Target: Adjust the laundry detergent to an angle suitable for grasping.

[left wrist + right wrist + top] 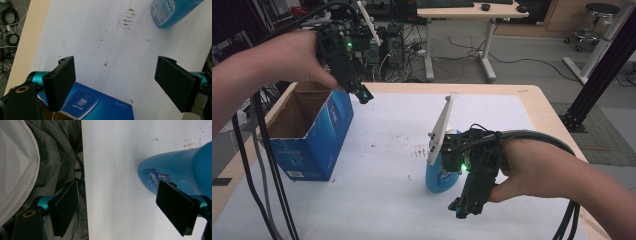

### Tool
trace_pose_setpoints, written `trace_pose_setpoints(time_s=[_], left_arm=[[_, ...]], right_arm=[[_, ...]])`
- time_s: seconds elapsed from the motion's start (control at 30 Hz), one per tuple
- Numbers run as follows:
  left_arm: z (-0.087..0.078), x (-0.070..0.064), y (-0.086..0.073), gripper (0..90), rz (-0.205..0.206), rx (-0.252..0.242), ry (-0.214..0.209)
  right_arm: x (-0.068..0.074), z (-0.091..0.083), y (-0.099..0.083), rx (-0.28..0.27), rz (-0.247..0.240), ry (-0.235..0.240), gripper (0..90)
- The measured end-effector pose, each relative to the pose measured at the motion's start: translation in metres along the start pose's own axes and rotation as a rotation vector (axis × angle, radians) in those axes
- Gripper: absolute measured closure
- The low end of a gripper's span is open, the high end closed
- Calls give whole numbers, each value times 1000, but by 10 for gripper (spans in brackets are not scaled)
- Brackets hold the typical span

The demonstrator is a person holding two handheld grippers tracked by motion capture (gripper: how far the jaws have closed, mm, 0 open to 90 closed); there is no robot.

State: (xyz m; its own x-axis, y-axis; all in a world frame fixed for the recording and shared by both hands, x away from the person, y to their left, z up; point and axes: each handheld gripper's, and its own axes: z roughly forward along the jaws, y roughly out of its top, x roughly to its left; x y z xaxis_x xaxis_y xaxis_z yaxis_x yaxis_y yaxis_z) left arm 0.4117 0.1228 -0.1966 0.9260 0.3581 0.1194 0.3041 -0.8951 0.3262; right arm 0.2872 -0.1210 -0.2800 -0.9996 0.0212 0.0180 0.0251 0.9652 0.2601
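A blue plastic bottle [437, 178] lies on its side on the white table cover [382, 190], right of centre. My right gripper [460, 207] hovers over it, pointing toward the near edge. In the right gripper view the right gripper [118, 186] is open with nothing between its jaws, and the bottle [180, 167] lies beside and behind its right jaw. An open blue cardboard box [309, 145] stands at the left. My left gripper [363, 95] is held high above the box's right rim. The left gripper [114, 65] is open and empty above the box [100, 105], with the bottle [170, 12] far off.
Brown stains [419, 150] mark the cover near the bottle. Black cables [267, 170] hang down at the left of the box. Beyond the table are a desk [472, 12], a stool [599, 15] and a black frame post [602, 75].
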Motion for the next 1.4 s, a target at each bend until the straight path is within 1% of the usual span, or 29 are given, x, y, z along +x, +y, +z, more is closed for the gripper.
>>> trace_pose_setpoints(time_s=[0.03, 0.07, 0.1, 0.2, 0.23, 0.3, 0.33, 0.4, 0.57, 0.63, 0.67, 0.7, 0.8, 0.83, 0.87, 0.97, 1.07, 1.17, 1.37, 1.4], left_arm=[[0, 0, 0, 172, 0, 0, 0], [-1, 0, 0, 172, -4, -2, 1], [-1, 0, 0, 172, -3, 1, 4], [-2, -1, 0, 171, -4, -3, 4], [-2, -1, 0, 171, -2, -1, 3], [-2, -1, 0, 172, -2, 0, 3], [-1, -1, 0, 171, -1, 2, 4], [-2, -1, 0, 172, 3, 3, 7], [-3, -1, 1, 172, 3, -8, 10], [-3, -2, 1, 171, 4, -5, 14], [-3, -3, 1, 172, 4, -4, 13], [-3, -3, 1, 171, 7, -9, 16], [-5, -6, 2, 171, 9, -15, 21], [-6, -7, 2, 171, 13, -17, 21], [-6, -7, 3, 171, 18, -17, 21], [-6, -12, 5, 172, 22, -32, 17], [-6, -17, 7, 172, 38, -43, 14], [-5, -22, 10, 171, 36, -61, 18], [6, -36, 13, 171, 39, -100, -12], [9, -39, 14, 172, 46, -108, -16]], right_arm=[[0, 0, 0, -1, -3, -4, 180], [-1, -1, 0, 9, -28, -9, 180], [1, -1, 0, -2, -3, -2, 180], [1, -2, -1, -3, 2, -1, 180], [-1, -2, -2, 5, -24, -8, 180], [-1, -2, -2, 6, -21, -8, 180], [1, -1, -2, -5, -4, -3, 180], [2, -1, -1, -7, 1, -1, 180], [1, -1, -1, -8, -8, -1, 180], [1, -1, -1, -10, -7, 2, 180], [-1, -1, -2, -3, -29, -2, 180], [0, -1, -2, -10, -6, 5, 180], [1, -3, -4, -11, -1, 5, 180], [1, -3, -5, -14, -7, 2, 180], [1, -4, -5, -15, 0, 3, 180], [2, -5, -7, -18, -3, -4, 180], [4, -7, -9, -19, -3, -8, 180], [5, -9, -11, -21, -7, -8, 180], [7, -14, -15, -28, -2, -25, 180], [7, -15, -16, -28, -2, -25, 180]])
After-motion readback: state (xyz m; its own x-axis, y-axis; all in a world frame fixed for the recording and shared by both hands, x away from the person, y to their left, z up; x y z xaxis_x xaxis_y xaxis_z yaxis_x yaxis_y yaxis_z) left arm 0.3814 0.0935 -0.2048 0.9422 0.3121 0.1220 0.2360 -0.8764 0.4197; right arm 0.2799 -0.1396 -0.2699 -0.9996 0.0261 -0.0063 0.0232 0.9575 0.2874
